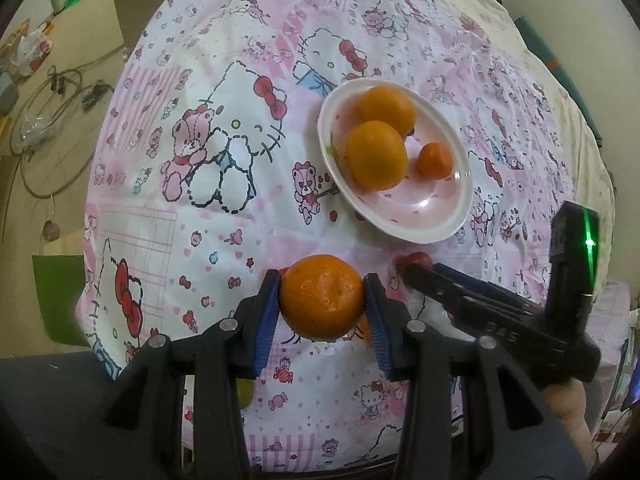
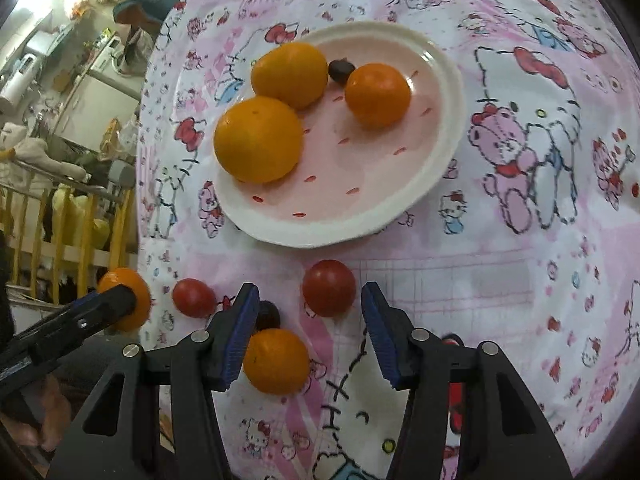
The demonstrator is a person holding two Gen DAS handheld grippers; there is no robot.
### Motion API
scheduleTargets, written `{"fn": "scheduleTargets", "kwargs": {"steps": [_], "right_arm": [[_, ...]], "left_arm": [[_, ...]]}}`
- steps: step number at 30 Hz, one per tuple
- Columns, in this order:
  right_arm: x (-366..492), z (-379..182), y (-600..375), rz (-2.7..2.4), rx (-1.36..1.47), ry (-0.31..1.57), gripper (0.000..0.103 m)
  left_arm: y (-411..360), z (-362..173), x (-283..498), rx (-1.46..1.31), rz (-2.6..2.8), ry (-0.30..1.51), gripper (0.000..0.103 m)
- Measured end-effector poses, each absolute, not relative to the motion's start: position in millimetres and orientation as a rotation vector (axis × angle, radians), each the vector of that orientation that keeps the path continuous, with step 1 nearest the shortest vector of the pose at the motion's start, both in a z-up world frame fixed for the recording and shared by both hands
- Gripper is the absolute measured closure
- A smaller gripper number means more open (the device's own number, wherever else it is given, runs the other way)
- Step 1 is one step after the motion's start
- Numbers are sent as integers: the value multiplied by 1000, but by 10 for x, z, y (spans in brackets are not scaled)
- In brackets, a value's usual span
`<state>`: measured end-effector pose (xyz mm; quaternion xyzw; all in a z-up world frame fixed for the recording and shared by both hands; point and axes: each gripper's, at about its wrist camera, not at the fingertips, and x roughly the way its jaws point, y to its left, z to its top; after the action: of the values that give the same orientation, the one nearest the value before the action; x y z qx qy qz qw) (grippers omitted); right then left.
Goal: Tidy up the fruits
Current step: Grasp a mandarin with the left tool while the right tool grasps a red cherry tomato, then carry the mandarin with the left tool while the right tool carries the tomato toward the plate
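On plate (image 2: 440, 160): 3 oranges (image 2: 258, 139).

A table draped in a pink and white cartoon-cat cloth (image 2: 520, 240) fills the view. On it sits a white-rimmed pink plate (image 2: 420, 184). Nearer the camera than the plate, directly on the cloth, lie a red tomato (image 2: 329, 288), a second, smaller tomato (image 2: 194, 298) to its left, a small dark fruit (image 2: 269, 316) between them, and an orange (image 2: 276, 361) just beside the dark fruit.
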<state>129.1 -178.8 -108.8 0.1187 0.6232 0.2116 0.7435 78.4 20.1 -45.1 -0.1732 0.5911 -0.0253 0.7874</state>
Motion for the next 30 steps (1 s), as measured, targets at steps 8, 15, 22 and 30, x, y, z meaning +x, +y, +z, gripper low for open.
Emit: {"fn": "scheduleTargets", "kwargs": {"steps": [8,15,22,30], "right_arm": [[1292,-1166,-1727,457,198,1376,69],[1227,-1114,-1776,483,211,1367,72],[1154,-948,-1904,504,279,1333,72],[1122,-612,-2167,519,367,1259,72]], "left_arm": [[164,-474,801,-361,-54,1282,66],[160,-484,816,-339,-40,1276,66],[212,-477,832,-365,-14,1258,66],[341,-181,843,-406,-11,1124,66]]}}
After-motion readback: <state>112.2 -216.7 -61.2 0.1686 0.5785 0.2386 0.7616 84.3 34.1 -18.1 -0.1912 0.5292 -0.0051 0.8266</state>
